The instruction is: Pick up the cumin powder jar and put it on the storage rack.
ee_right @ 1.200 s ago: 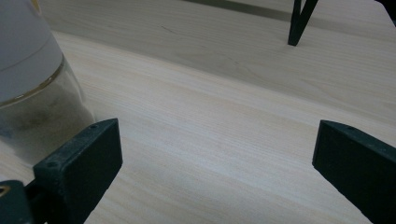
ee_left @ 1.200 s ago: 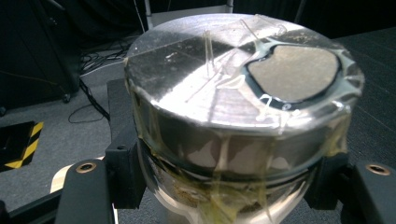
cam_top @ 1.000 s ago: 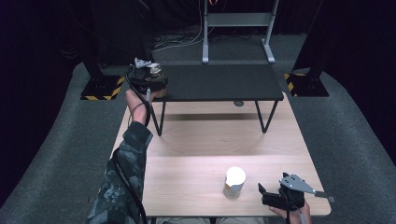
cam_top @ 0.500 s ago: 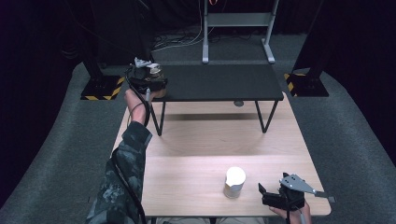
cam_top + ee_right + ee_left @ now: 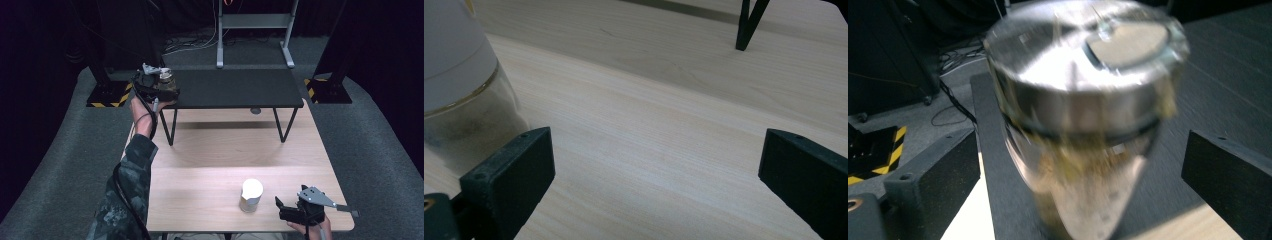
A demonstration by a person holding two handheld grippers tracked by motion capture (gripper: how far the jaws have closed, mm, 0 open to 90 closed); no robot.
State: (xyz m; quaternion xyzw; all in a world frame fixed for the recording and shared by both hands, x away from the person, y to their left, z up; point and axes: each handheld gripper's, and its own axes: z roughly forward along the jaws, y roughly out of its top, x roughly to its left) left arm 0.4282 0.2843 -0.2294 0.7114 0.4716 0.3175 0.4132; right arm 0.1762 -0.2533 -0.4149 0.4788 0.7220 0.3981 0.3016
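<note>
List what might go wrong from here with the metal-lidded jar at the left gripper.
The left gripper has open jaws on either side of the metal-lidded jar, which stands near the corner of the black shelf; a skewed approach might nudge it off. The picture is blurred, so a hasty closing may grip off-centre and tip it.

The jar [image 5: 1083,115] has a shiny metal lid; the table [image 5: 210,165] is smooth pale wood; the shelf [image 5: 235,90] is matt black.
</note>
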